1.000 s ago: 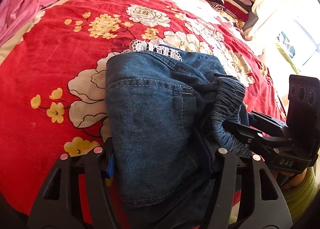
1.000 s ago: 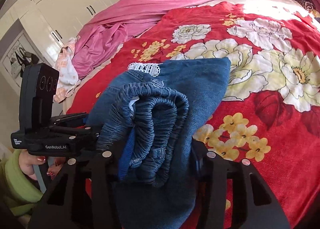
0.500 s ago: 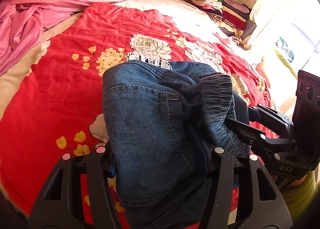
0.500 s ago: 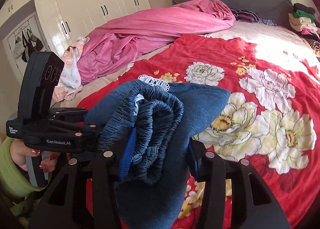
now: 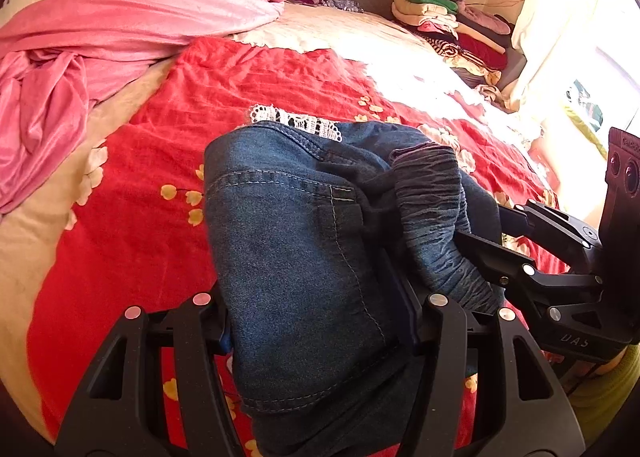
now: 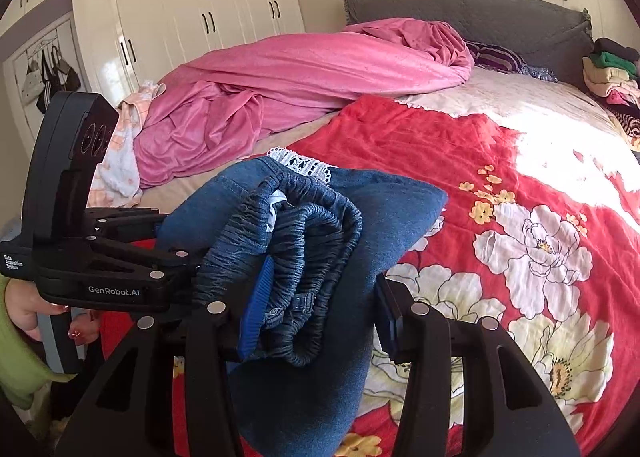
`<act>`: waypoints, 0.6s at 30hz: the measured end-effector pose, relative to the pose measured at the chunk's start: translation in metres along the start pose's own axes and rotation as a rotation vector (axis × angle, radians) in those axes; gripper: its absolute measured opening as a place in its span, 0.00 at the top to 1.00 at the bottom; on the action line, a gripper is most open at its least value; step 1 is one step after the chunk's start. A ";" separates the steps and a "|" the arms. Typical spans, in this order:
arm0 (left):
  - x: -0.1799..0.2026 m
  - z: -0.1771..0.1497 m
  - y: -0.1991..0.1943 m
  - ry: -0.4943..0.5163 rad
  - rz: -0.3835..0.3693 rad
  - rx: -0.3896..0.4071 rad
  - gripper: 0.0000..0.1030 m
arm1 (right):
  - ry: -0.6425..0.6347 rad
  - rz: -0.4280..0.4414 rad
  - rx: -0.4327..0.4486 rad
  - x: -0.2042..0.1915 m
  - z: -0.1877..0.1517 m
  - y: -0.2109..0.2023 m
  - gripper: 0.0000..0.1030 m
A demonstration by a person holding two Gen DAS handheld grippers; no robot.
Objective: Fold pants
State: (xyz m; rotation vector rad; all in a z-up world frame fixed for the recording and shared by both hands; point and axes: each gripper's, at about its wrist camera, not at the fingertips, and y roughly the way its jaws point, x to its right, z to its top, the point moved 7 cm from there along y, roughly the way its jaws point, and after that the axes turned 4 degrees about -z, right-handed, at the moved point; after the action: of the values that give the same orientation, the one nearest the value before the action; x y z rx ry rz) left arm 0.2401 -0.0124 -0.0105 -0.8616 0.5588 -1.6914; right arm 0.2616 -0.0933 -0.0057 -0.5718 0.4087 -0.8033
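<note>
Left wrist view: left gripper (image 5: 320, 321) fingers grasp the folded denim pants (image 5: 304, 241) at frame centre, above the red floral bed cover (image 5: 160, 217). Right wrist view: right gripper (image 6: 316, 313) fingers grasp the bunched waistband (image 6: 296, 257), lower centre.

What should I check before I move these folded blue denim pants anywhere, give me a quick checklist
1. Left gripper clamped on the folded blue denim pants: ok, denim fills the space between its fingers.
2. Right gripper clamped on the gathered elastic waistband: ok, the blue pads press the bundle.
3. Fold holding together: ok, the layers sit stacked, with the white lace trim peeking out at the far edge.
4. Bare spot on the red floral bedspread ahead: ok.
5. Pink blanket and the stacked folded clothes out of the way: ok, both lie by the headboard.
6. Underside of the bundle hanging loose: cannot tell.
</note>
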 end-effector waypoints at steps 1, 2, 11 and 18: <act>-0.002 0.003 0.003 0.000 0.003 -0.001 0.52 | -0.004 -0.002 0.000 0.002 0.003 0.003 0.57; -0.003 0.006 0.006 0.000 0.003 -0.003 0.52 | -0.007 -0.005 -0.001 0.003 0.005 0.005 0.56; -0.018 0.021 0.037 0.005 0.003 -0.018 0.52 | 0.004 -0.036 -0.027 0.022 0.012 0.036 0.56; -0.033 0.006 0.066 -0.007 0.015 -0.082 0.49 | 0.051 -0.057 -0.092 0.032 -0.007 0.065 0.56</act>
State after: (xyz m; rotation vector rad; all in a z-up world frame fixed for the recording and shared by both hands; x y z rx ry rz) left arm 0.2895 0.0004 -0.0633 -0.9195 0.6317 -1.6610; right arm 0.3140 -0.0841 -0.0555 -0.6522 0.4796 -0.8578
